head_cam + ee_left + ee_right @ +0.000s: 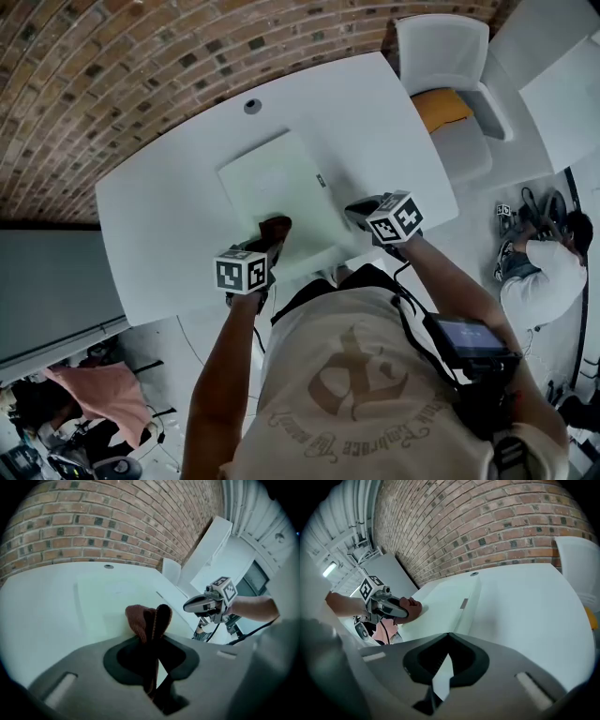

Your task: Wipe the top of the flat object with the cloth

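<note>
A pale green flat object [277,183] [108,597] [445,604] lies on the white table [159,216]. My left gripper [272,239] [154,617] is shut on a reddish-brown cloth [277,228] [140,618] [411,607], and the cloth rests on the object's near part. My right gripper [358,212] [449,637] sits at the object's near right edge. Its jaws are shut, with a thin pale corner of the object between them. Each gripper shows in the other's view: the left gripper [396,610] and the right gripper [187,605].
A brick wall runs behind the table, and a round cable hole [252,106] sits near the table's far edge. A white chair with an orange cushion [441,108] stands at the right. A person [548,262] crouches on the floor at far right.
</note>
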Motion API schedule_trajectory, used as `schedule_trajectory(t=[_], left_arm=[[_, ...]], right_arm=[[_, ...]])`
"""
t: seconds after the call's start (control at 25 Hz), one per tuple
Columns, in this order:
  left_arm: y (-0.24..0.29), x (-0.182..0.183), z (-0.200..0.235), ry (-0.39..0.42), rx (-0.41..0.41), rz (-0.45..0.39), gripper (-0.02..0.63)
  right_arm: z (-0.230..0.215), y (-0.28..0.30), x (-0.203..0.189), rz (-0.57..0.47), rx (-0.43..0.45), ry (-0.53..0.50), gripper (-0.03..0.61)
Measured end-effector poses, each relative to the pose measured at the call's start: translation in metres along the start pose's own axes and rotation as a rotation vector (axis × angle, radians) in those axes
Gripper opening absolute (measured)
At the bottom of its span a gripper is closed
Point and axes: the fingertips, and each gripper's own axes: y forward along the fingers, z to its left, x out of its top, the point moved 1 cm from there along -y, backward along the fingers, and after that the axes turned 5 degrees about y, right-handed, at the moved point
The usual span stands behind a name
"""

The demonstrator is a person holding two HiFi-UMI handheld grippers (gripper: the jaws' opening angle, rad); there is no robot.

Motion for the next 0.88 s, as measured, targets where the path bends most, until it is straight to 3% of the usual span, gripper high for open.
schedule_trajectory(t=[0.4, 0.56, 0.88], left_arm=[[-0.035, -0.033, 0.024, -0.105, 0.095, -0.075, 0.074], [-0.033, -0.043, 0.01, -0.152, 0.113, -0.077, 0.074], [-0.004, -0.023, -0.03, -0.18, 0.132, -0.074, 0.074]], right_arm=[[0.022, -0.01, 0.001, 0.0, -0.04, -0.083, 0.008], [0.024, -0.009, 0.0, 0.013, -0.016, -0.101, 0.008], [0.013, -0.017, 0.004, 0.039, 0.046, -0.14, 0.008]])
